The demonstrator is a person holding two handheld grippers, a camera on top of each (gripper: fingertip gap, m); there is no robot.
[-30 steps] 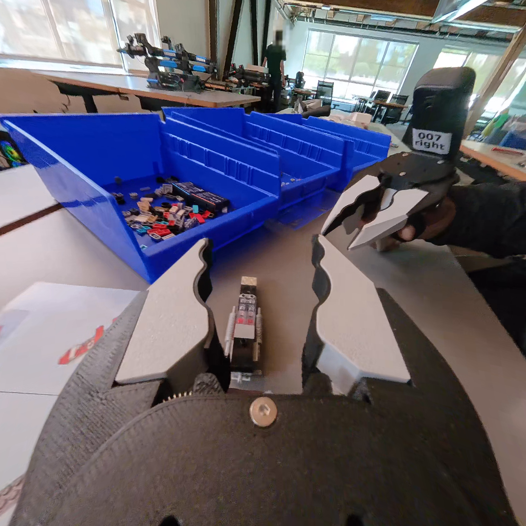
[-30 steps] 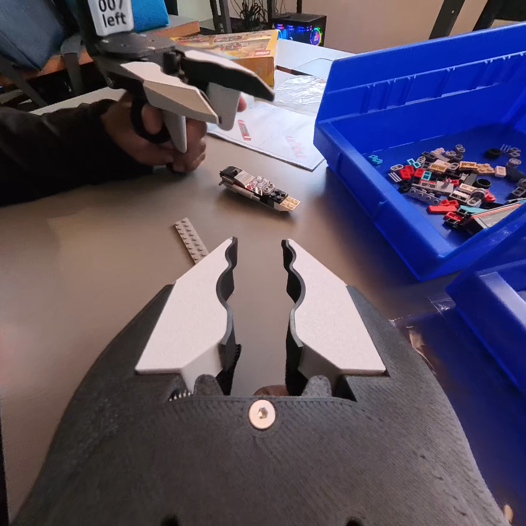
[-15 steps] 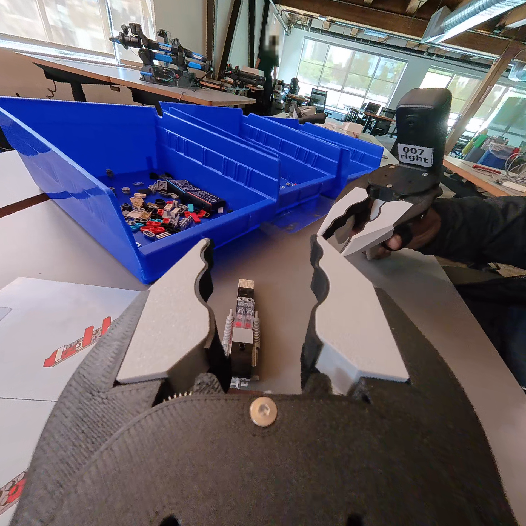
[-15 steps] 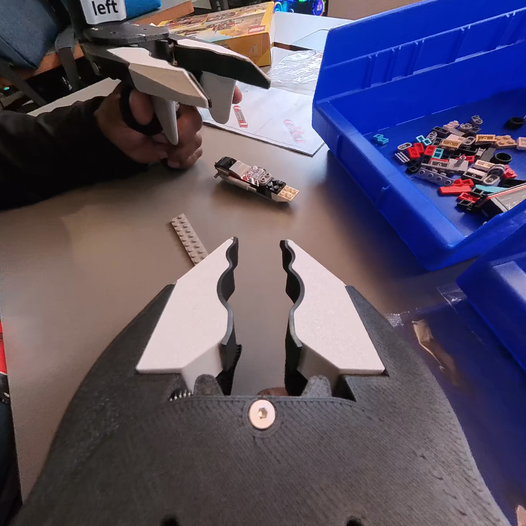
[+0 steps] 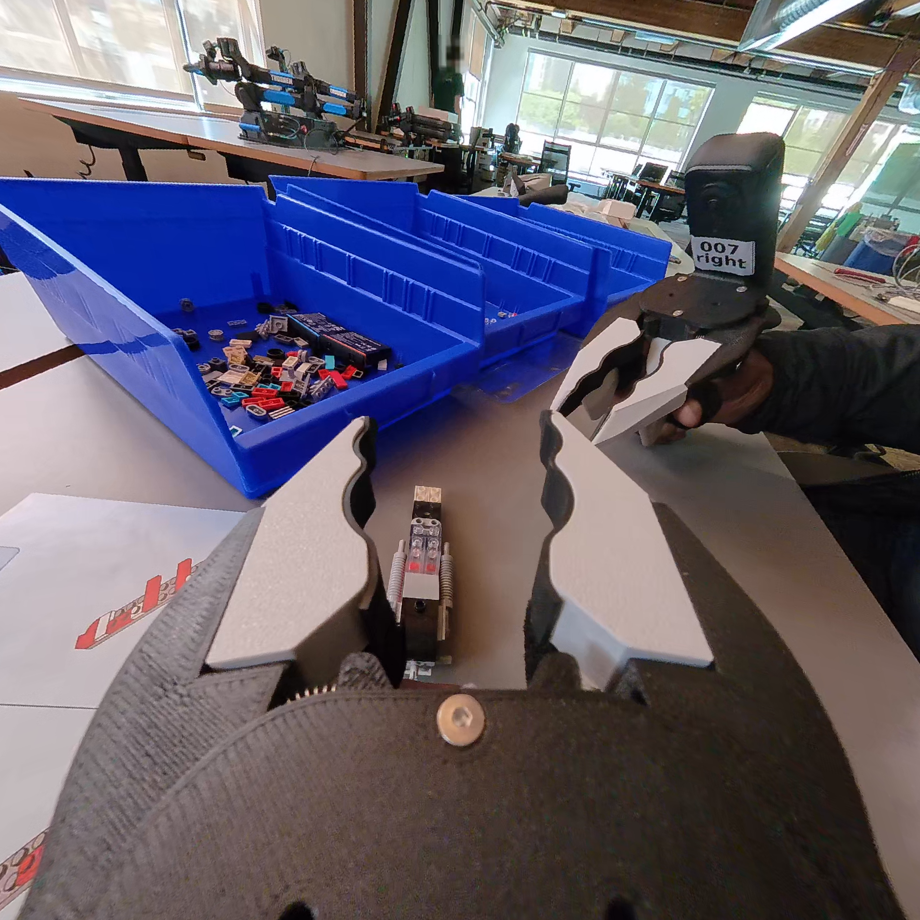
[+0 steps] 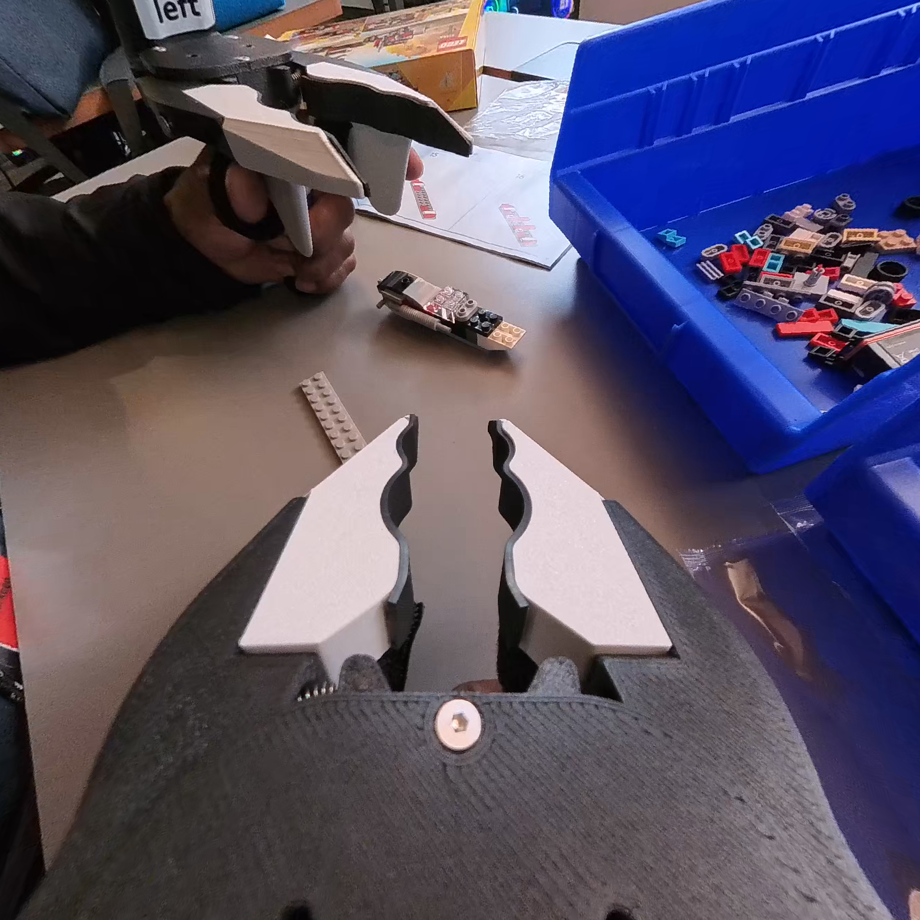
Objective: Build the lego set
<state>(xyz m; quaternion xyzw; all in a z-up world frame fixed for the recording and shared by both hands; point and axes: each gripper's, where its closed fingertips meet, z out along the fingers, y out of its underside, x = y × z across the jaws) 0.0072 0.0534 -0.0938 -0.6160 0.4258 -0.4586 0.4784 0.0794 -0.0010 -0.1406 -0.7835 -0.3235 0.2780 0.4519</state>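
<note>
Little has shifted since a second ago: both grippers keep nearly the same poses, and the right gripper's view has drawn slightly back from the blue bin. Fingers of the left gripper (image 5: 455,433) stand wide apart, holding nothing, with the small lego model (image 5: 423,572) lying on the bench (image 5: 498,463) between them, lengthwise along the gap and touching neither finger that I can tell. From the right wrist view that same left gripper (image 6: 418,164) hangs above and behind the lego model (image 6: 450,311), which rests flat on the grey bench (image 6: 199,448), its tan nose pointing toward the bin. Fingers of the right gripper (image 6: 453,423) are narrowly parted and empty, raised over bare bench surface; a long grey studded plate (image 6: 331,415) lies just beside its left finger, partly hidden under the tip. In the left wrist view the right gripper (image 5: 577,413) sits near the left one's right fingertip. Beyond the model, the nearest blue bin (image 5: 308,448) holds a heap of loose pieces (image 5: 279,373) in red, grey, black, tan and teal. An open instruction booklet (image 6: 488,209) lies behind the model, with a yellow box (image 6: 413,55) farther back.
</note>
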